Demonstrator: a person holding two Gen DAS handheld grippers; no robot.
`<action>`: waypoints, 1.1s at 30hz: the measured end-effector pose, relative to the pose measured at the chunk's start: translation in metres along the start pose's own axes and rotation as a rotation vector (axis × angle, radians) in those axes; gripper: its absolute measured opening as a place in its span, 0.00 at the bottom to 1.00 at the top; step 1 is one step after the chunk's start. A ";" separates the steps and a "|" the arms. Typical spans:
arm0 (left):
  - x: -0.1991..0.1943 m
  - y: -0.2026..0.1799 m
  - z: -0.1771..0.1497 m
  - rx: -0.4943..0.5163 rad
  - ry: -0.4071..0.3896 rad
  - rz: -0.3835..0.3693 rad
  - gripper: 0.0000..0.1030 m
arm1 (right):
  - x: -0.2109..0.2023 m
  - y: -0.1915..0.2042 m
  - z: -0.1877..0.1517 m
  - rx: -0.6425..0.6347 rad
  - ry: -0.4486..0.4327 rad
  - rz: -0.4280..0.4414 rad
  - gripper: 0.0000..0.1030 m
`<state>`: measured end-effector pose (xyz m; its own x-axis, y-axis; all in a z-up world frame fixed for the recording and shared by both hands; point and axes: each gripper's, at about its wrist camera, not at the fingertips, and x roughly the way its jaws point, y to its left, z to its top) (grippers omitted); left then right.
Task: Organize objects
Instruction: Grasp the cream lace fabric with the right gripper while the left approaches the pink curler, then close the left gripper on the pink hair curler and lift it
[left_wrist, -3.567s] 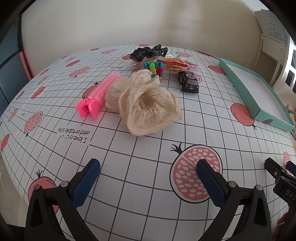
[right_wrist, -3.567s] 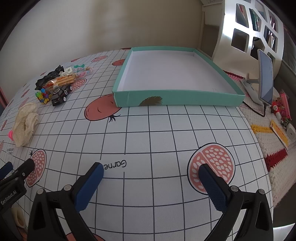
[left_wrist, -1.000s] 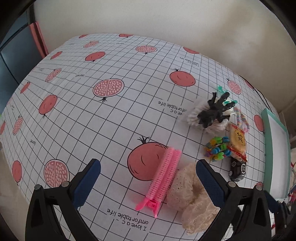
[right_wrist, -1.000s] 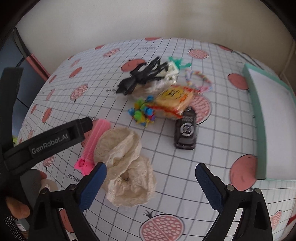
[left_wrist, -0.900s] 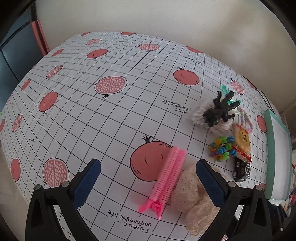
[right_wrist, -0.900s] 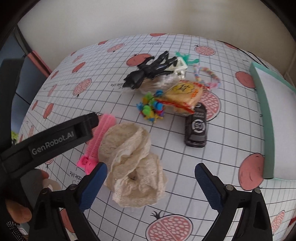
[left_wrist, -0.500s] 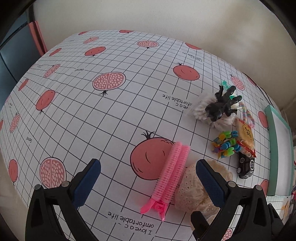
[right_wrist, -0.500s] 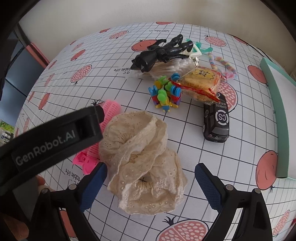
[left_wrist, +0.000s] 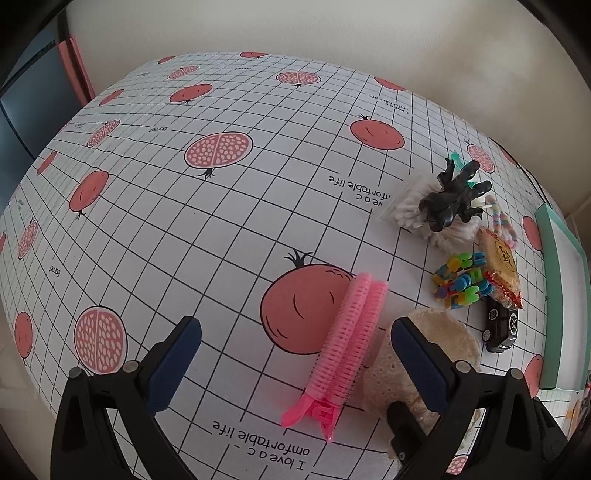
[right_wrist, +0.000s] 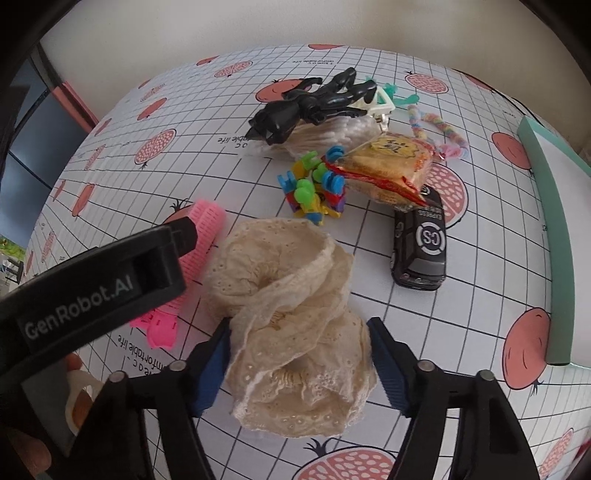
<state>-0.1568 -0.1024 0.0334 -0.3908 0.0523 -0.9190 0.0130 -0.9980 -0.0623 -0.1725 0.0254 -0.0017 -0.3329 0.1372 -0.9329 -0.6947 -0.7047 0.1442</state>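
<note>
A cream lace scrunchie (right_wrist: 291, 317) lies on the pomegranate-print tablecloth. My right gripper (right_wrist: 299, 363) is open, with its blue pads on either side of the scrunchie's near part. A pink hair clip (left_wrist: 349, 343) lies left of the scrunchie (left_wrist: 439, 343). My left gripper (left_wrist: 295, 363) is open and empty, with the clip between its pads. Its body shows in the right wrist view (right_wrist: 92, 280), over part of the clip (right_wrist: 207, 221).
Farther off lie a colourful bead toy (right_wrist: 314, 188), a snack packet (right_wrist: 388, 166), a black toy car (right_wrist: 421, 243), a black claw clip (right_wrist: 306, 103) on a bag of cotton swabs, and a candy bracelet (right_wrist: 439, 129). A teal box (right_wrist: 554, 229) stands at the right.
My right gripper has moved forward and down over the scrunchie, and its jaws have narrowed around it. My left gripper has come closer to the pink clip.
</note>
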 end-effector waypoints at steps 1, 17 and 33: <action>0.000 -0.001 0.000 0.001 -0.001 -0.002 1.00 | -0.001 -0.002 0.000 0.005 0.000 0.005 0.64; 0.003 -0.016 -0.007 0.035 0.021 -0.010 0.82 | -0.009 -0.030 -0.005 0.054 0.038 0.027 0.34; 0.008 -0.024 -0.012 0.047 0.083 -0.094 0.27 | -0.019 -0.039 -0.012 0.051 0.042 0.032 0.23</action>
<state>-0.1486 -0.0775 0.0230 -0.3107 0.1462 -0.9392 -0.0643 -0.9891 -0.1327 -0.1318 0.0421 0.0061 -0.3289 0.0854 -0.9405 -0.7161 -0.6717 0.1895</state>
